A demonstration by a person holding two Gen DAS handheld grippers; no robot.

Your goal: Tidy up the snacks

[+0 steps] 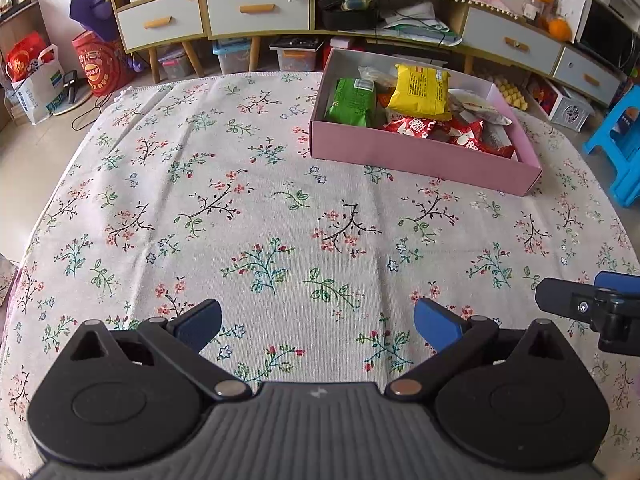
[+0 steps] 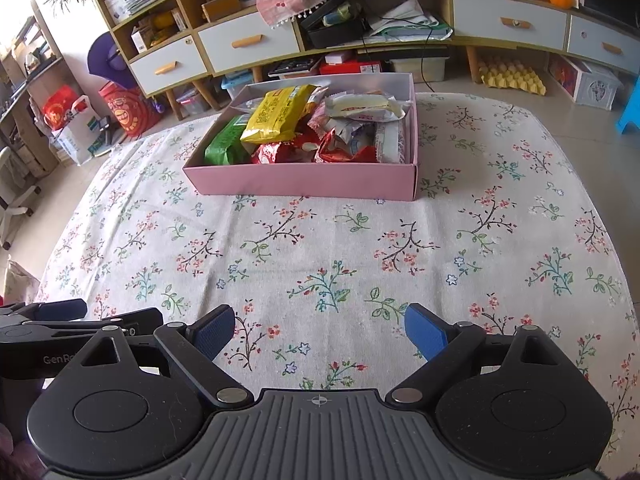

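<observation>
A pink cardboard box (image 1: 420, 160) (image 2: 304, 178) sits on the far part of the floral tablecloth. It holds several snack packs: a yellow pack (image 1: 420, 90) (image 2: 278, 114) on top, a green pack (image 1: 351, 102) (image 2: 224, 146), red wrappers (image 1: 460, 132) (image 2: 344, 148) and white wrappers (image 2: 362, 106). My left gripper (image 1: 318, 324) hovers open over bare cloth near the table's front, well short of the box. My right gripper (image 2: 320, 330) is likewise open with nothing between its blue pads. Each gripper shows at the edge of the other's view: the right gripper (image 1: 592, 304), the left gripper (image 2: 64, 320).
The tablecloth (image 1: 240, 200) (image 2: 320, 240) covers the table to its rounded edges. Behind stands a long cabinet with drawers (image 1: 256, 8) (image 2: 248, 46). A blue stool (image 1: 624, 136) stands to the right, bags (image 1: 36, 76) on the floor at left, and a yellow egg tray (image 2: 512, 76) under the cabinet.
</observation>
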